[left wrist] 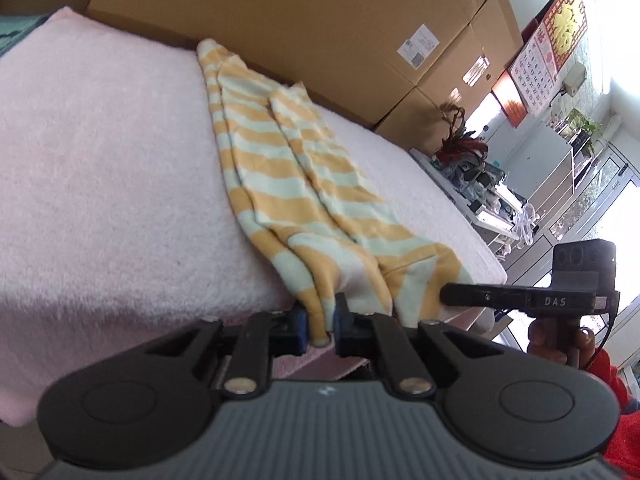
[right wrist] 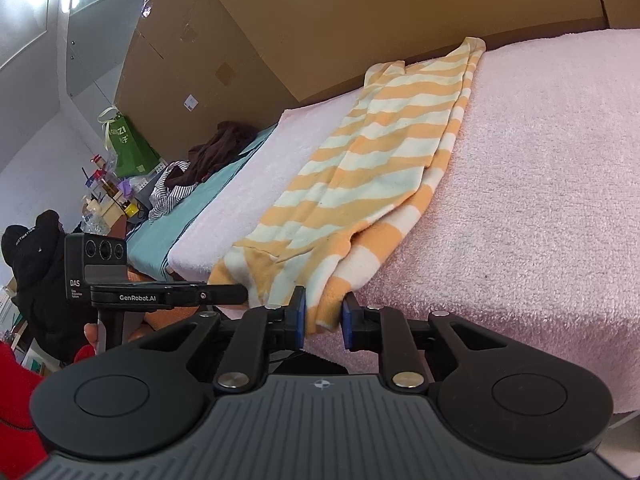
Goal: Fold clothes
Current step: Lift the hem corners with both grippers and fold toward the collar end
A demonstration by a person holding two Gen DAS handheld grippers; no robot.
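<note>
Blue-padded fingers (left wrist: 301, 330) of the left gripper (left wrist: 320, 326) pinch one corner of the near hem of a striped garment (left wrist: 276, 184); those of the right gripper (right wrist: 323, 318) stand narrow with the other near corner between the pads, touching cloth on both sides as far as can be seen. Each tool appears in the other's view, side on, just beside its neighbour at the table's front edge, each held in a hand (left wrist: 554, 340); a red sleeve (left wrist: 618, 412) shows behind.

Garment: yellow and pale green stripes, already doubled lengthwise into a long narrow band, lying on a pink towel (left wrist: 100, 168) that covers the table. It runs from the near edge, where its hem hangs slightly over, to the far edge beside stacked cardboard boxes (left wrist: 320, 20).

Step in hand, as judged: a crosswise fold, with both near corners gripped together. The coming move would call for lifting both corners evenly, keeping the layers aligned, and carrying them toward the far end.

Beyond, in the right view: a teal cloth (right wrist: 192, 208) and a dark heap of clothes (right wrist: 218, 152).
</note>
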